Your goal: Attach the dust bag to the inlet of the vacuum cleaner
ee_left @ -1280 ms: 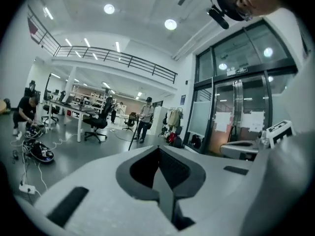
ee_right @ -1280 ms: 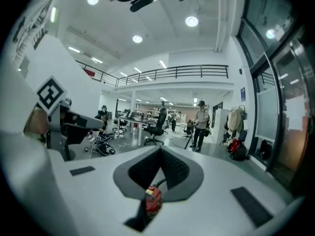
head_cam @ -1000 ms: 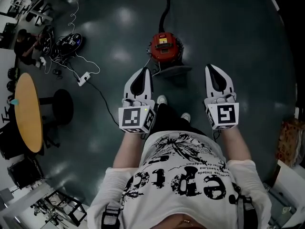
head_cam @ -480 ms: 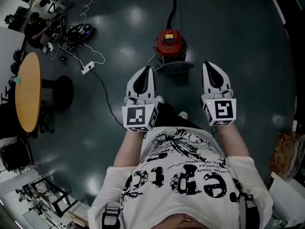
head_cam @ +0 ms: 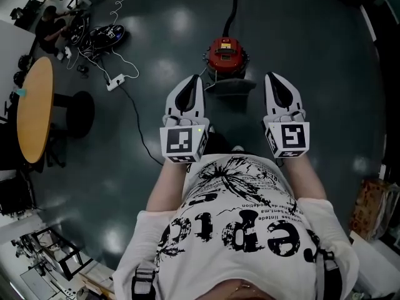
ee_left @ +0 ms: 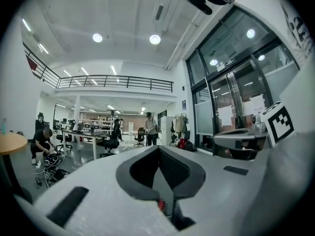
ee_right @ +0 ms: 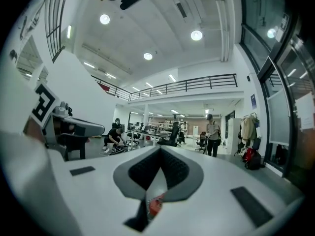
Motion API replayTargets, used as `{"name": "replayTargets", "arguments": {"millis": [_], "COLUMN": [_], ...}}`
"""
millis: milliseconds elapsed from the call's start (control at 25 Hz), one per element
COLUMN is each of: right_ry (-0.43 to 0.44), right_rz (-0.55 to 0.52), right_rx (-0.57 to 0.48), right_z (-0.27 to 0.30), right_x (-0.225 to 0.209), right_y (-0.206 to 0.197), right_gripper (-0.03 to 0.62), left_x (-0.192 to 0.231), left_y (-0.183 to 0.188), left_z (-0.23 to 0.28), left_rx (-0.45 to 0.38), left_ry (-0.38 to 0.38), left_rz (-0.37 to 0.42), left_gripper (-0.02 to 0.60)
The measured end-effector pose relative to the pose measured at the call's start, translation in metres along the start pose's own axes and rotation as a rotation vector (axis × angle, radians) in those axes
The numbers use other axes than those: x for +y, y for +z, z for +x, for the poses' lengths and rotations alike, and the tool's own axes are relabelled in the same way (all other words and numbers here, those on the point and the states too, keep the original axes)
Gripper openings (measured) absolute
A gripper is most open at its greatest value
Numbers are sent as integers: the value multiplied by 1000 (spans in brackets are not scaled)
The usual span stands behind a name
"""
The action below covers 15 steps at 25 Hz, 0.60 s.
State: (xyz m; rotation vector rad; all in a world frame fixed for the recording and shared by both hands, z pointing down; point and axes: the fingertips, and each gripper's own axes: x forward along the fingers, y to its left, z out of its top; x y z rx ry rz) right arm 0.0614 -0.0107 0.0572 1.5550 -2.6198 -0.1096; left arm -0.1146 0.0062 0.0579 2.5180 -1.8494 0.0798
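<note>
1. Both grippers sit slightly higher in the head view than a second ago, with their tips closer to the vacuum cleaner point(head_cam: 226, 54). The floor point(head_cam: 312, 36) has slid in frame too, so the head moved as well.
2. Left gripper point(head_cam: 197, 80) and right gripper point(head_cam: 270, 78) are held side by side, level, pointing forward from the person's waist and well above the floor.
3. Why held so, as a judgement: shut jaws carried at waist height look like a walking or standby pose, not a working one. It fits coming up to the machine with the bag still to fit, or standing over it once the bag is on.
4. Left gripper point(ee_left: 158, 149): jaws fully together, nothing between the pads, touching nothing.
5. Right gripper point(ee_right: 160, 150): the same, jaws closed tight and empty, clear of everything.
6. The vacuum cleaner stands on the floor ahead of and below both tips, between their lines. Its black hose point(head_cam: 234, 8) runs off beyond it.
7. A grey flat piece point(head_cam: 230, 87) lies on the near side of the vacuum cleaner, touching or just beside it, low between the two tips. It may be the dust bag, but it is too small to tell. Whether it is on the inlet cannot be read.
</note>
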Motion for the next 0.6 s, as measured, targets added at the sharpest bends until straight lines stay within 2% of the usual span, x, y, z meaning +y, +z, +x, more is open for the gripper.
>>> {"name": "replayTargets", "arguments": {"millis": [200, 400, 600], "right_ry": [-13, -25, -54], "right_rz": [-3, -1, 19], "right_rx": [4, 25, 27], "right_z": [-2, -4, 0], "right_x": [-1, -5, -13], "right_y": [-5, -13, -17], "right_gripper": [2, 2, 2], "left_x": [1, 6, 11], "left_y": [-5, -12, -16], "left_z": [3, 8, 14], "left_rx": [6, 9, 16], "left_ry": [-10, -36, -15], "left_rz": [9, -134, -84], "left_gripper": [3, 3, 3]}}
